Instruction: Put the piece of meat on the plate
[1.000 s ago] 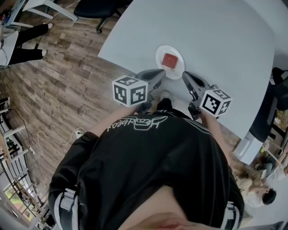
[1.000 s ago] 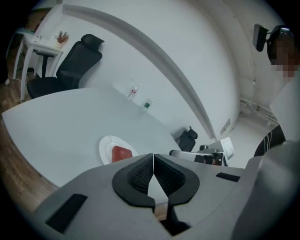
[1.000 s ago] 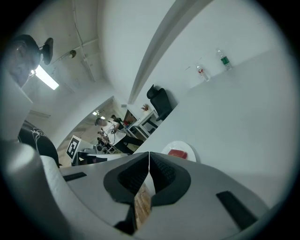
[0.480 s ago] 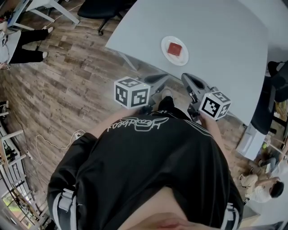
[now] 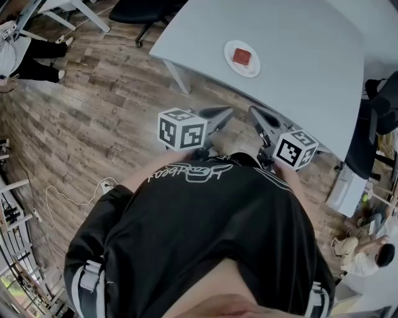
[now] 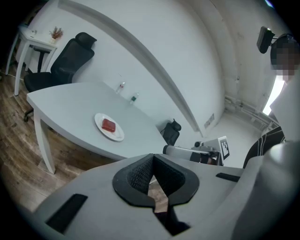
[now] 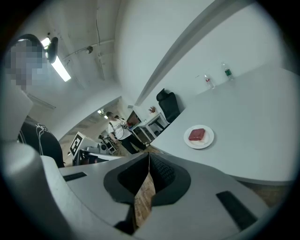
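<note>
The red piece of meat (image 5: 242, 57) lies on the white plate (image 5: 251, 69) near the front edge of the grey table (image 5: 298, 56). From the left gripper view the meat (image 6: 108, 125) and plate (image 6: 118, 136) look small and far off, as do the meat (image 7: 197, 134) and plate (image 7: 206, 142) in the right gripper view. My left gripper (image 5: 227, 112) and right gripper (image 5: 253, 112) hang side by side over the wooden floor, well short of the table. Both are shut with nothing between their jaws.
A white table leg (image 5: 179, 77) stands at the table's near left corner. A black office chair (image 5: 134, 10) sits beyond the table, and two small bottles (image 6: 127, 92) stand at its far edge. A cable (image 5: 68, 186) lies on the floor. People are at the room's sides.
Both grippers have drawn back from the table together. The plate with the meat now lies farther away, and floor shows between the jaws and the table edge.
</note>
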